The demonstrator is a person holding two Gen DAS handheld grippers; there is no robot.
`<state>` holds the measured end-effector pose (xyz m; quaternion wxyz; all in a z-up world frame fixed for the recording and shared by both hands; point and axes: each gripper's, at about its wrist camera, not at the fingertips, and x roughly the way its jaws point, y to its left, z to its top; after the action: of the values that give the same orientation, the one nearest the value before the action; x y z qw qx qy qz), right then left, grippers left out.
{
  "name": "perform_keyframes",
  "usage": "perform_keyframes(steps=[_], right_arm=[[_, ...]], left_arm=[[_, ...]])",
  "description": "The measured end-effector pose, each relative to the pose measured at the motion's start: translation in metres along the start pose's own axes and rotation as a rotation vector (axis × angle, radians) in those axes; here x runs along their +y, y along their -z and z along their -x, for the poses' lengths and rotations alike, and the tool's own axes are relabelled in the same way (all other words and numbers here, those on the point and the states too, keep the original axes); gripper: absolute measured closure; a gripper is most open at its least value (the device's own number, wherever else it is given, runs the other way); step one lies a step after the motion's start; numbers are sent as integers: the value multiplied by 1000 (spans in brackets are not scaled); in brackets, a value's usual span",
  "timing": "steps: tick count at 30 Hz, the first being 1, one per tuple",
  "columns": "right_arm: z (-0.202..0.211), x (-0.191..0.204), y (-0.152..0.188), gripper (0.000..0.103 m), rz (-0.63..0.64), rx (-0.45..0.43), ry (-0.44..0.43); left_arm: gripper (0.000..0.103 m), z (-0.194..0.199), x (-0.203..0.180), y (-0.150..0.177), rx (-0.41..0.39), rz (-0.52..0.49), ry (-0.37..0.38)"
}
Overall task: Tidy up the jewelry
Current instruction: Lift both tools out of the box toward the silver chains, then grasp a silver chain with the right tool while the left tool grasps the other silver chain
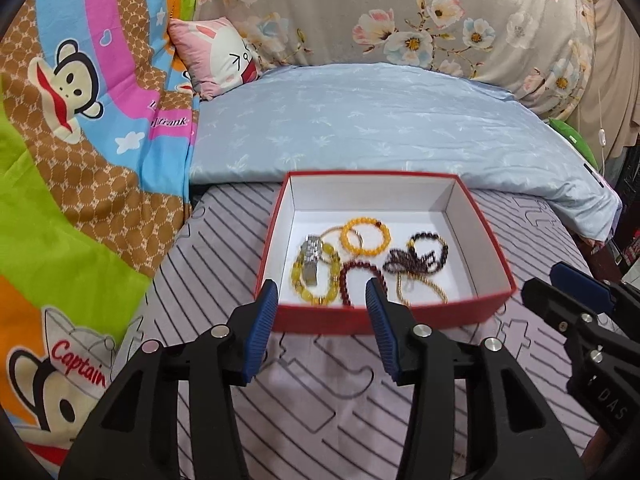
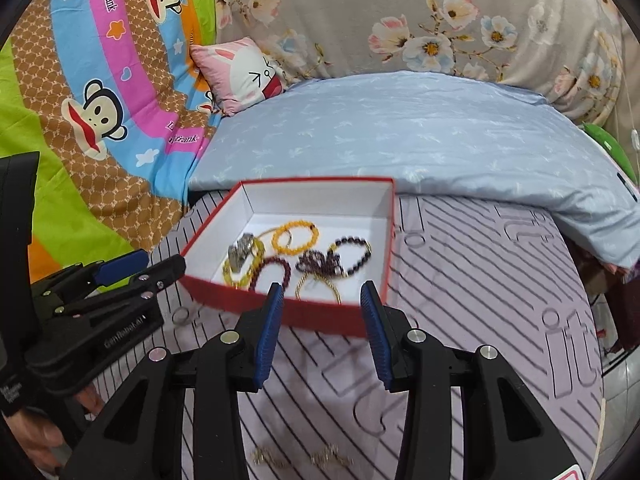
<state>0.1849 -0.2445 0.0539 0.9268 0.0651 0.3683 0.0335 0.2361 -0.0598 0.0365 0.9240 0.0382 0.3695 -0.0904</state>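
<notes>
A red box with white inside sits on the striped bed sheet and holds several bead bracelets: a yellow one, an orange one, a dark red one, a dark purple one, plus a silver watch. The box also shows in the right wrist view. My left gripper is open and empty just before the box's near wall. My right gripper is open and empty at the box's near right corner. Two small gold pieces lie on the sheet below the right gripper.
A folded light blue quilt lies behind the box. A cartoon monkey blanket is heaped at the left, a pink pillow and floral bedding at the back. The bed edge is at the right.
</notes>
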Motion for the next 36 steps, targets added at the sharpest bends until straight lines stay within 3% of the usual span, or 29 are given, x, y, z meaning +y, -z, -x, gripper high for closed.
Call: perform_keyframes(steps=[14, 23, 33, 36], right_arm=[[4, -12, 104, 63, -53, 144, 16], [-8, -12, 125, 67, -99, 173, 10], [-17, -18, 125, 99, -116, 176, 29], [-15, -25, 126, 103, -140, 173, 31]], left_arm=[[58, 15, -9, 93, 132, -3, 62], [58, 17, -13, 129, 192, 27, 77], [58, 18, -22, 138, 211, 32, 105], [58, 18, -28, 138, 214, 29, 124]])
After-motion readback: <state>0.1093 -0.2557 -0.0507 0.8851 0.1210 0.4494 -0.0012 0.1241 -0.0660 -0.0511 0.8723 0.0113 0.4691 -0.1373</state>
